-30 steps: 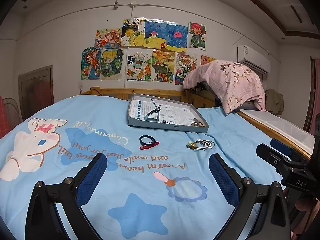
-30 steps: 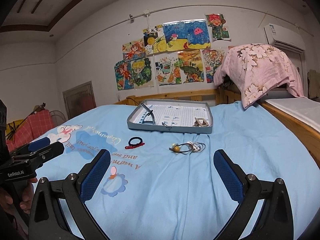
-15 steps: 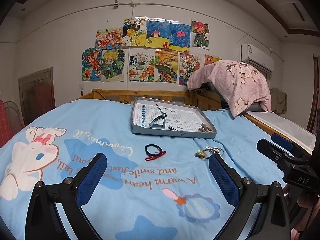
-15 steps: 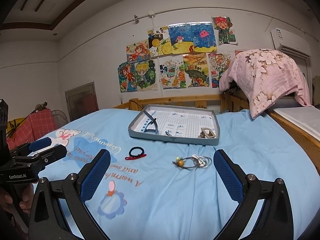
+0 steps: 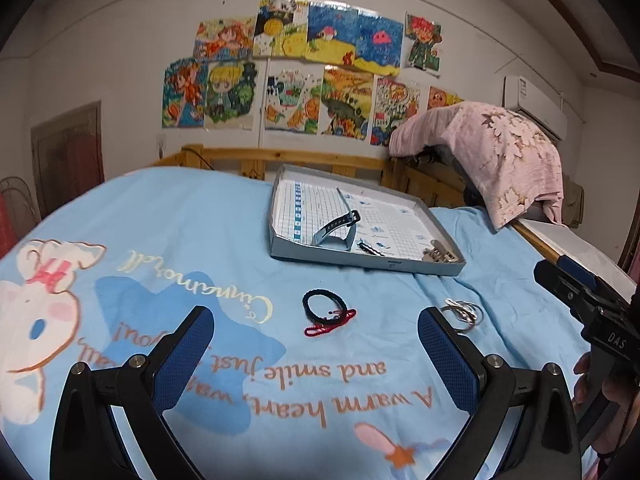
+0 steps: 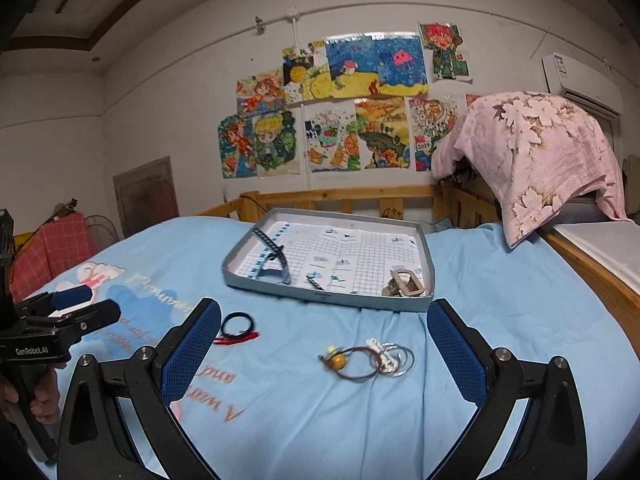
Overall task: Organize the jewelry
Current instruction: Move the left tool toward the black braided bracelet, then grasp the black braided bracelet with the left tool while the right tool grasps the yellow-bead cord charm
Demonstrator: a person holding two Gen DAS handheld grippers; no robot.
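On a light blue printed bedsheet [image 6: 500, 280], from left: a black-and-red cord bracelet [image 6: 237, 329], then tangled silver rings with a yellow bead [image 6: 370, 358], both outside. Farther off, the shallow grey tray [image 6: 431, 268] already holds a watch band [image 6: 272, 258] and clip [image 6: 404, 283]. The left gripper [image 5: 316, 338] and right gripper [image 6: 324, 338] hover wide apart, empty; sorting seems partly finished.

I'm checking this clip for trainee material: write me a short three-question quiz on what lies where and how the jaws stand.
1. True or false: the black and red cords lie inside the tray.
2. Which gripper has the ring bundle lying between its jaws in its own view? A. left gripper B. right gripper
3. Fill in: both grippers' jaws are ____.

Key
1. False. They lie on the blue sheet, in front of the tray.
2. B. In the left view the bundle sits beside the right jaw, partly hidden.
3. Open, and holding nothing.
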